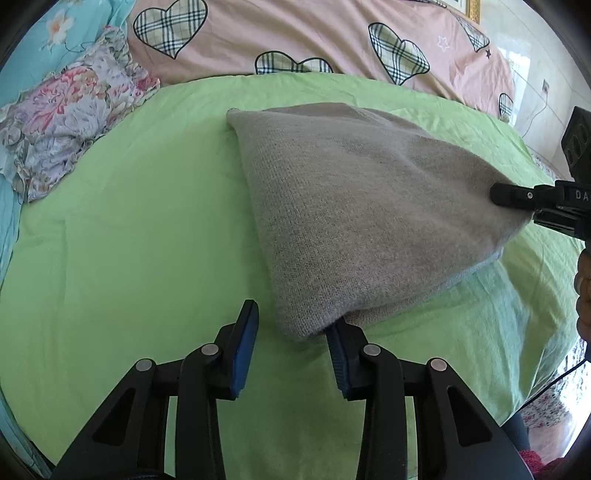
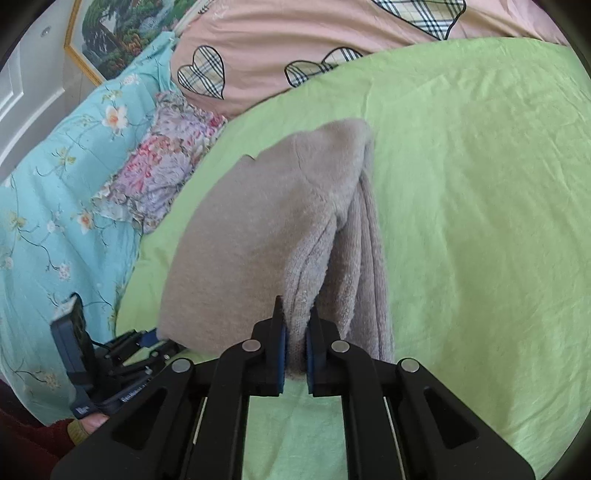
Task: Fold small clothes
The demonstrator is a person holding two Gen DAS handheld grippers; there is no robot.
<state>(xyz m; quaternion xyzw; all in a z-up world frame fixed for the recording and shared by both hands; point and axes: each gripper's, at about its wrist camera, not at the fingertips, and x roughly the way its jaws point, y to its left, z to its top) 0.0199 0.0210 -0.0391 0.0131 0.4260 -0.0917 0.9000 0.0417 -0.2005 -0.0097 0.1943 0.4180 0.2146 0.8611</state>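
Green sheet [image 1: 129, 229] is covering the bed, pink heart-print quilt [image 1: 295, 33] lying along its far edge, blue floral bedding [image 2: 55, 192] and a crumpled floral cloth [image 1: 74, 122] sitting off to one side. Grey knit garment [image 1: 351, 206] is lying mid-sheet, one corner being lifted. Right gripper [image 2: 295, 332] is pinching a bunched edge of the knit, pads pressing on it from both sides. Left gripper [image 1: 291, 332] is sitting at the near corner of the garment, fingers spread; one pad is tucking under the hem, the other standing clear on the sheet, nothing clamped.
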